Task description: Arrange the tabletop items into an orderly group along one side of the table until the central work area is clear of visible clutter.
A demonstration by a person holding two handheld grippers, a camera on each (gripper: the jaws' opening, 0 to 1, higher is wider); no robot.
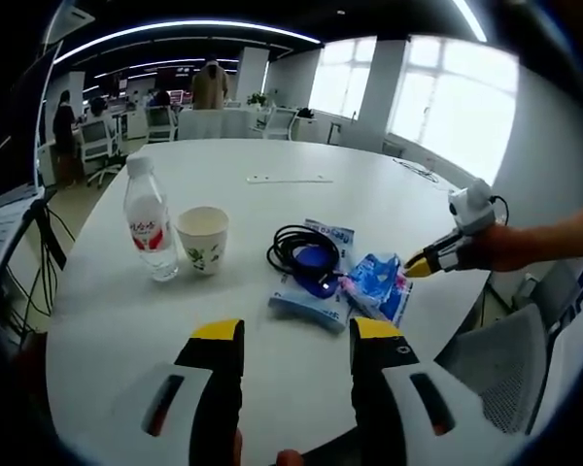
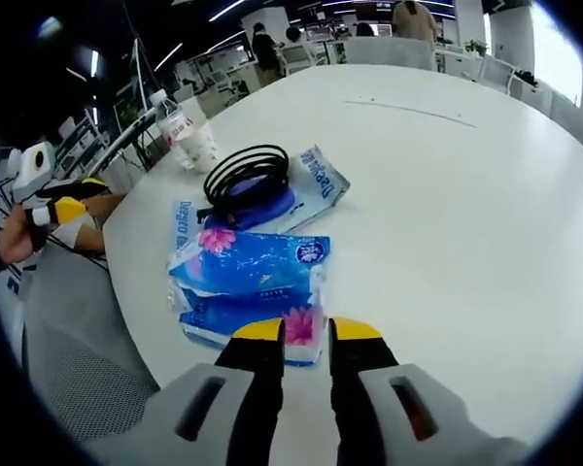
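Right gripper view shows the right gripper (image 2: 306,332), jaws parted, closing in on the tissue pack (image 2: 248,282) near the table (image 2: 466,214) edge, so gripping it seems next, while the left gripper (image 1: 296,335) waits open.

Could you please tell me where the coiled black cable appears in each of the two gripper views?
Left gripper view: the coiled black cable lies right of centre, on a blue packet.
Right gripper view: it lies upper left of centre.
Shared landmark: the water bottle beside the paper cup.
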